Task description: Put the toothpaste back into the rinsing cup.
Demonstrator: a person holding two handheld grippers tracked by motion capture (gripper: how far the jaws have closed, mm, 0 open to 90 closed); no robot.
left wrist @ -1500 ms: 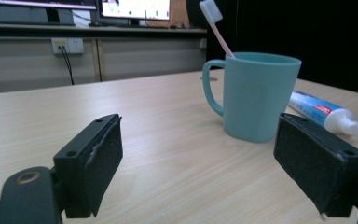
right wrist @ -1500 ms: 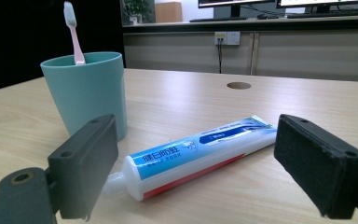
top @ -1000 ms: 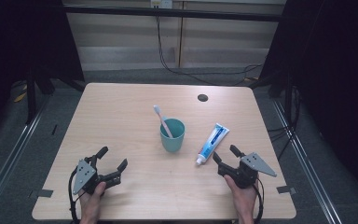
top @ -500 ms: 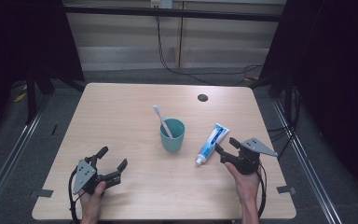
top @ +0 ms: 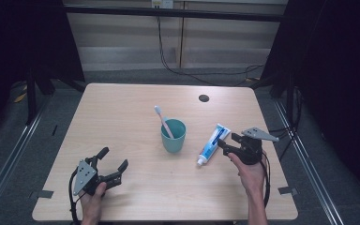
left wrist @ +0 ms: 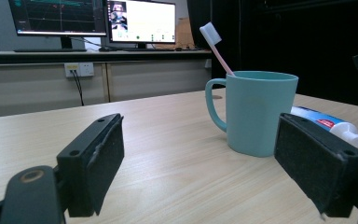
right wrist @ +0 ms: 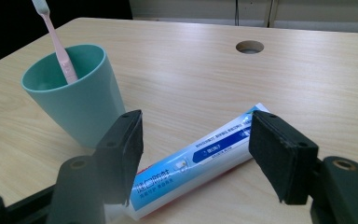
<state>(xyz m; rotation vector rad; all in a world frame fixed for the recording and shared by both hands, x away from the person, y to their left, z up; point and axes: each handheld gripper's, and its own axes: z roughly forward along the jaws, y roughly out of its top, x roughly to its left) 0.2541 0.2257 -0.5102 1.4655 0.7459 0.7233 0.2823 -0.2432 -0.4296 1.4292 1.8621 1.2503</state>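
High view. The bench carries a teal cup near its middle with a pink toothbrush leaning out of it toward the far left. A toothpaste tube lies flat just right of the cup, cap end toward me. My right gripper sits just beside the tube's right edge; from here I cannot tell whether its fingers touch the tube or hang above it. My left gripper rests low at the near left of the bench, fingers spread and holding nothing, well apart from the cup. A round hole sits in the bench toward the far side.

Left gripper view. My left gripper is wide open with only bare bench between the fingers. The cup stands ahead, to the right, handle turned to the left of this view. The right finger covers its lower right edge. The toothbrush rises from it, head up. Only the cap end of the tube shows behind the cup, the rest is hidden.

Right gripper view. My right gripper is open wide, empty, its fingers straddling the tube, one on each side, neither pressed to it. The tube's near end is hidden behind the left finger. The cup stands just left of the tube, and the toothbrush head is cut off by the top edge. Small print on the tube is not legible.
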